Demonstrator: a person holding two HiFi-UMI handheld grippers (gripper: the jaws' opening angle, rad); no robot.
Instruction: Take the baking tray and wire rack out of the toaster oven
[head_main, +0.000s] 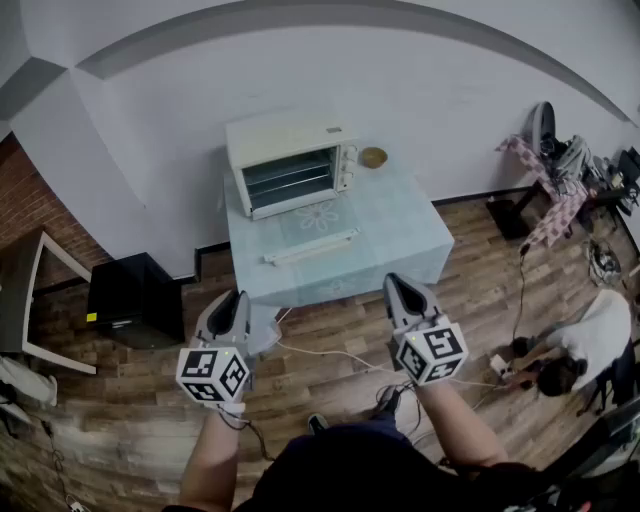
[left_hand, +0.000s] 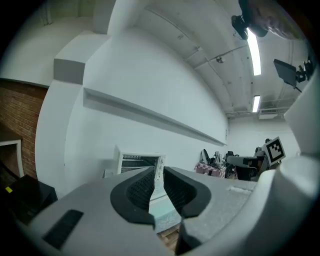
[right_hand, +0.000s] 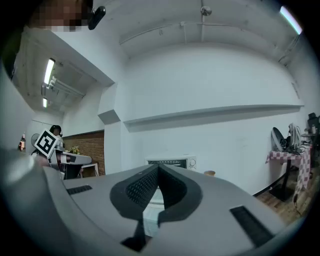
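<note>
Nearest, both tools hover well short of the table (head_main: 400, 250), neither reaching yet: left gripper (head_main: 236, 297) slightly parted on nothing, right gripper (head_main: 394, 281) pinched closed, empty. Beyond, the toaster oven (head_main: 290, 165) stands with its door dropped open, ready for access, with 1 wire rack (head_main: 288, 180) inside; tray indistinct.

Cream toaster oven (head_main: 285, 135) stands upright at the back-left corner of the table (head_main: 405, 235), knobs on its right side, with its door (head_main: 312, 246) dropped flat toward the front edge. Wire rack (head_main: 288, 178) sits level inside the dark cavity - baking tray can't be told apart in there.
</note>
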